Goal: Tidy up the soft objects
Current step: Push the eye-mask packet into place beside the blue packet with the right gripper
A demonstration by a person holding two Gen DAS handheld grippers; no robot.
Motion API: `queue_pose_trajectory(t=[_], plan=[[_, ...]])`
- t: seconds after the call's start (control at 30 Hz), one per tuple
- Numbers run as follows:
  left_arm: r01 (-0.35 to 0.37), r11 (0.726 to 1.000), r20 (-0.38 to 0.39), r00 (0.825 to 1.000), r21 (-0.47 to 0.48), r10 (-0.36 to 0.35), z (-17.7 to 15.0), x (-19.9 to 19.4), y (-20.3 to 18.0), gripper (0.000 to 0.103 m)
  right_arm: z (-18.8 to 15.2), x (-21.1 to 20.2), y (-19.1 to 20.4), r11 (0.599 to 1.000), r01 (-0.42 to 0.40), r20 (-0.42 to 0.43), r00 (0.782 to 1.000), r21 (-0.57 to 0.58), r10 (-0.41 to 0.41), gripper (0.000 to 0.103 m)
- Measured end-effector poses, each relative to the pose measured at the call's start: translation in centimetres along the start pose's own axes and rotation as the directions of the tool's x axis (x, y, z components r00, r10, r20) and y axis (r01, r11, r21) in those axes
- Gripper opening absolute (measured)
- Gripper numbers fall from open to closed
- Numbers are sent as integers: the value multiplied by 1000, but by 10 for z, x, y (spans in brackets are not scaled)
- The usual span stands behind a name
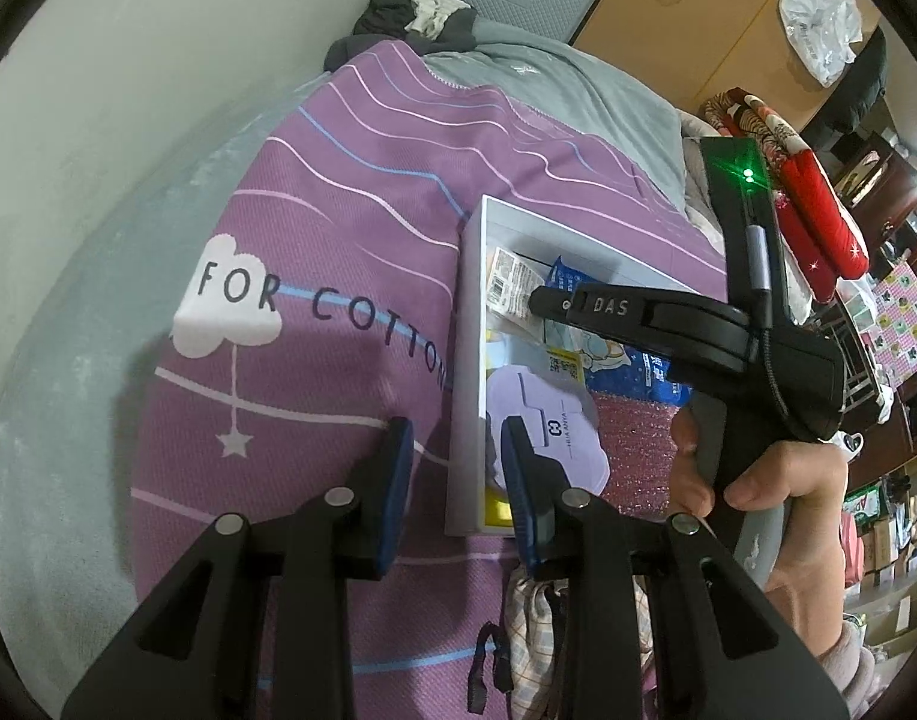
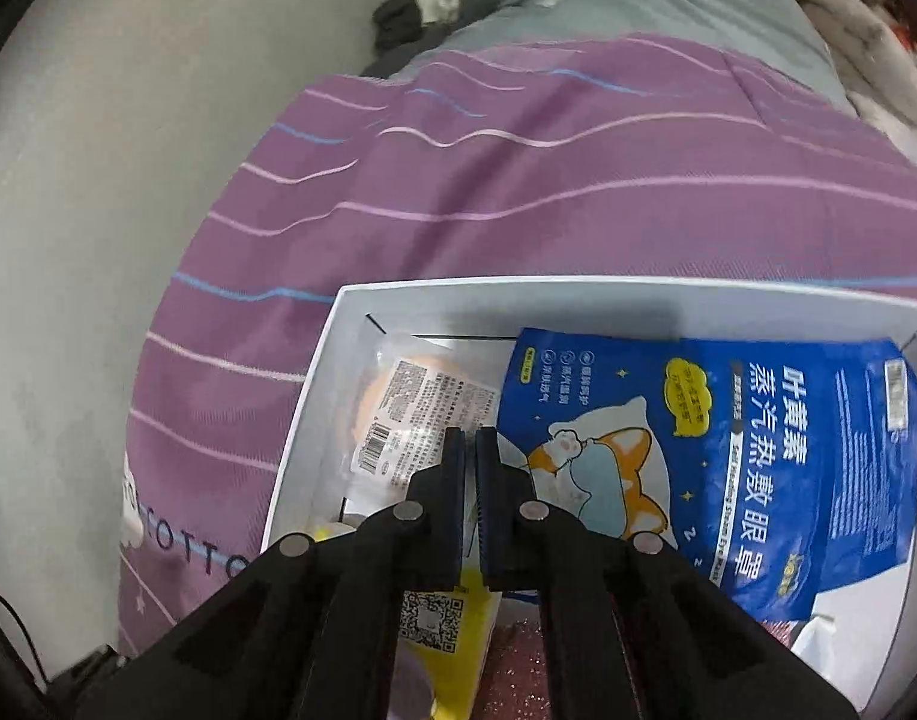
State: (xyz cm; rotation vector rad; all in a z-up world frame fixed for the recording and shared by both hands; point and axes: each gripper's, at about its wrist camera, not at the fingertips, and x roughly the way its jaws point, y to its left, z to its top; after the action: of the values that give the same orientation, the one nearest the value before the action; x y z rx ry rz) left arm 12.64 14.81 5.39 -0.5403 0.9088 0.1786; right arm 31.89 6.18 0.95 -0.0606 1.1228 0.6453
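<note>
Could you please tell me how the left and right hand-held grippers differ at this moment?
The left hand-held gripper is open, while the right hand-held gripper is nearly shut.
The left straddles the white box's wall, one finger over the purple blanket; the right sits inside the box, over the packets.
Both have black arms with blue pads.

Purple striped blanket (image 1: 350, 240) fills the middle, grey quilt (image 1: 554, 78) up at twelve o'clock, dark clothing heap (image 1: 416, 12) beyond it, red floral bedding (image 1: 812, 210) at two o'clock.
</note>
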Motion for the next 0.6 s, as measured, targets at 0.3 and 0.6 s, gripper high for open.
queue_pose_trajectory(t=[0.3, 0.6], plan=[[3, 1000, 0, 1000, 4, -3, 1, 0, -1, 32, -10, -38, -37, 990, 58, 94, 993, 126, -70, 2], [-5, 1000, -4, 1000, 4, 5, 1, 2, -1, 32, 2, -10, -37, 993, 74, 45, 996, 94, -78, 2]])
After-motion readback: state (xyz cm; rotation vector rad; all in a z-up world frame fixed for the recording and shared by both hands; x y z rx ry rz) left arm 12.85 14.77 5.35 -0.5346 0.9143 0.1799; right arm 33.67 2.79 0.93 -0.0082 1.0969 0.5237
